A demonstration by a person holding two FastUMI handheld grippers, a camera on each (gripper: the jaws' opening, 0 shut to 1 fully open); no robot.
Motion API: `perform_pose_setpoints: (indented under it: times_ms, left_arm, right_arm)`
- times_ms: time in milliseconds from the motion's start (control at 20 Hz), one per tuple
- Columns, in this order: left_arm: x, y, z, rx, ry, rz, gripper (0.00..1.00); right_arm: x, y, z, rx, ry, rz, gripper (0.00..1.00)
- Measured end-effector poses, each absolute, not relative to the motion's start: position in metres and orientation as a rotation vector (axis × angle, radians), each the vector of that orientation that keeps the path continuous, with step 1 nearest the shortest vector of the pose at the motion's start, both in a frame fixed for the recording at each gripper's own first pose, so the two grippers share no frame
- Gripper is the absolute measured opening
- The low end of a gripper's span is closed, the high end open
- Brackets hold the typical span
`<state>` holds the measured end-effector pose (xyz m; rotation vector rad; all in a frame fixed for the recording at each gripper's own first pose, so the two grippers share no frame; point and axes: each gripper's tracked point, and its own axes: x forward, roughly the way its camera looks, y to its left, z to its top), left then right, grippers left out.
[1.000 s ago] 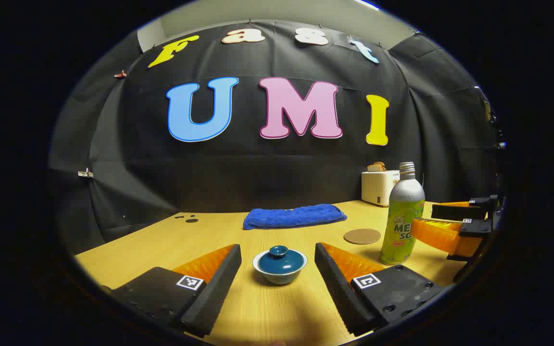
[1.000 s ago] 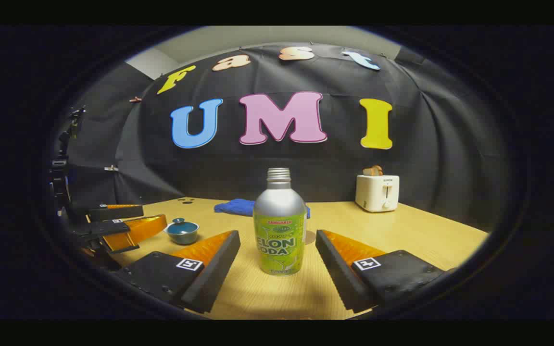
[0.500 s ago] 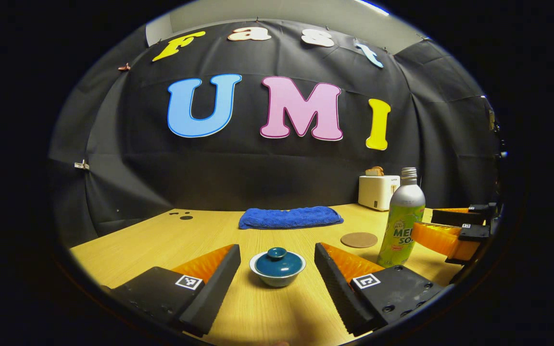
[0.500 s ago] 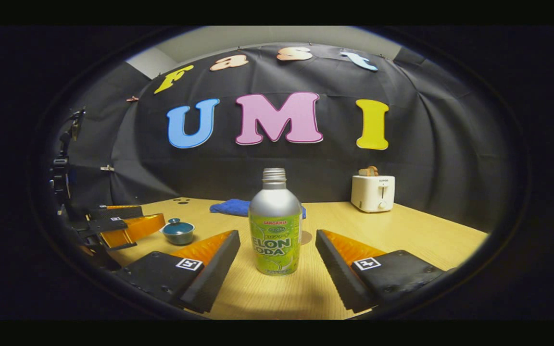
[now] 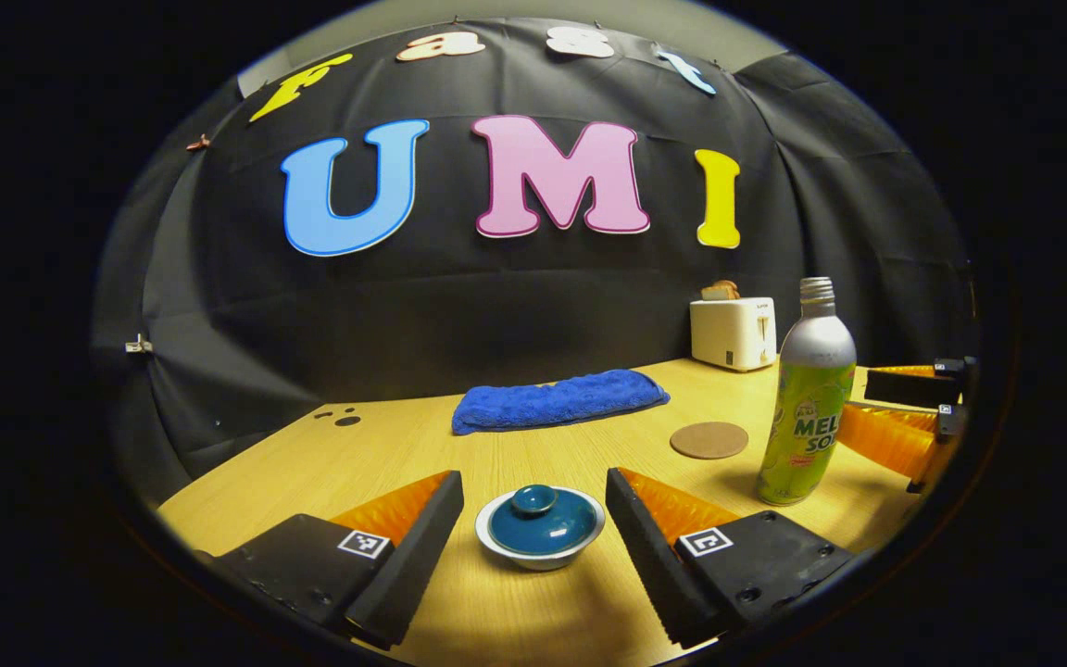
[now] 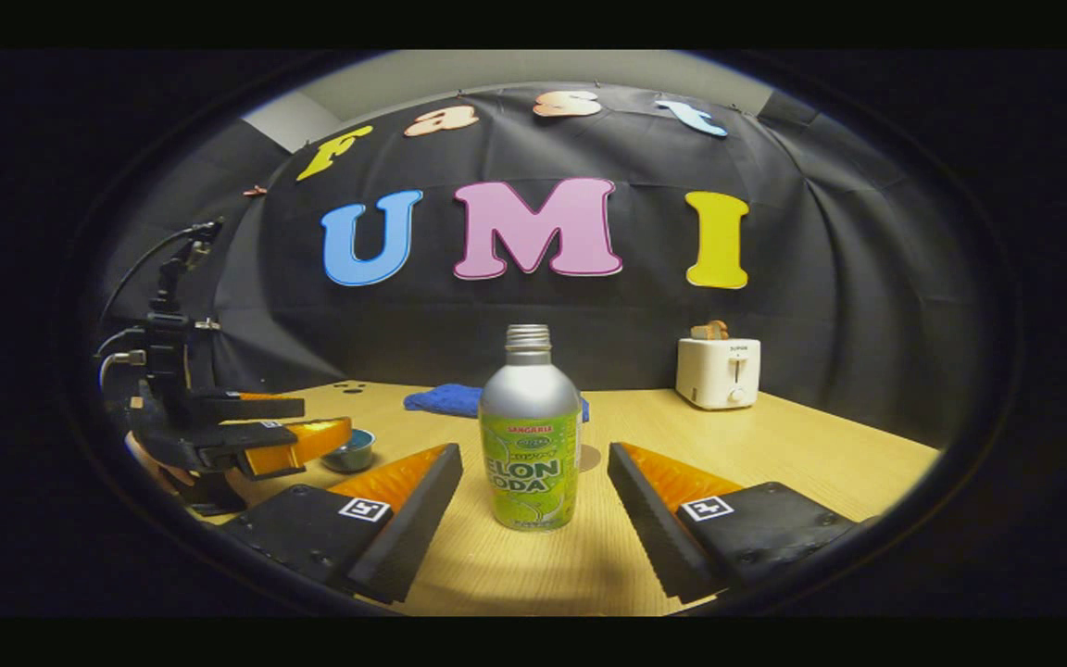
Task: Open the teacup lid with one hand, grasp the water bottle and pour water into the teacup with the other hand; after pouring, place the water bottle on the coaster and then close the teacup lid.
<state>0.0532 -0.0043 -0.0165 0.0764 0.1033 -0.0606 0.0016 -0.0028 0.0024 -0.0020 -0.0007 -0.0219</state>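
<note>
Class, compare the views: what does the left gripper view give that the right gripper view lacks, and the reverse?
Left gripper view: the teacup lid, on and whole, between the left gripper's open fingers; the coaster unblocked. Right gripper view: the water bottle centred between the right gripper's open fingers, hiding much of the coaster. Both: blue towel, toaster, table.

lid (image 5: 540, 521) teal | water bottle (image 6: 530, 435) silver-green | towel (image 5: 558, 400) blue | toaster (image 6: 719, 371) white

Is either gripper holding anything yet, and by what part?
Nothing is held. The left gripper is open around the lidded teacup; the right gripper is open around the bottle, touching neither.
</note>
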Motion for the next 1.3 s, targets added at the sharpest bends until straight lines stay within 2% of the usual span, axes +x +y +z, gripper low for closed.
perform_pose_setpoints:
  times_ms: [150,250,350,500,650,800,1300]
  left_arm:
    - [0.069,-0.007,-0.022,0.114,0.135,-0.081,0.92]
    - [0.078,-0.008,-0.028,0.134,0.171,-0.096,0.79]
    - [0.084,-0.007,-0.032,0.14,0.2,-0.096,0.74]
    - [0.087,-0.008,-0.035,0.145,0.219,-0.1,0.57]
    - [0.087,-0.007,-0.036,0.158,0.224,-0.088,0.52]
    - [0.086,-0.006,-0.033,0.148,0.206,-0.075,0.34]
    - [0.054,0.008,-0.004,0.133,0.013,-0.011,0.3]
  right_arm:
    - [0.001,-0.003,0.003,-0.002,-0.001,-0.021,0.98]
    - [0.002,-0.004,0.003,-0.003,-0.001,-0.021,0.98]
    - [0.002,-0.004,0.003,-0.003,-0.001,-0.021,0.98]
    - [0.002,-0.004,0.002,-0.003,-0.001,-0.021,0.98]
    - [0.002,-0.004,0.003,-0.003,-0.001,-0.02,0.98]
    - [0.002,-0.004,0.003,-0.004,-0.001,-0.02,0.96]
    - [0.014,-0.004,0.002,-0.004,0.001,-0.026,0.98]
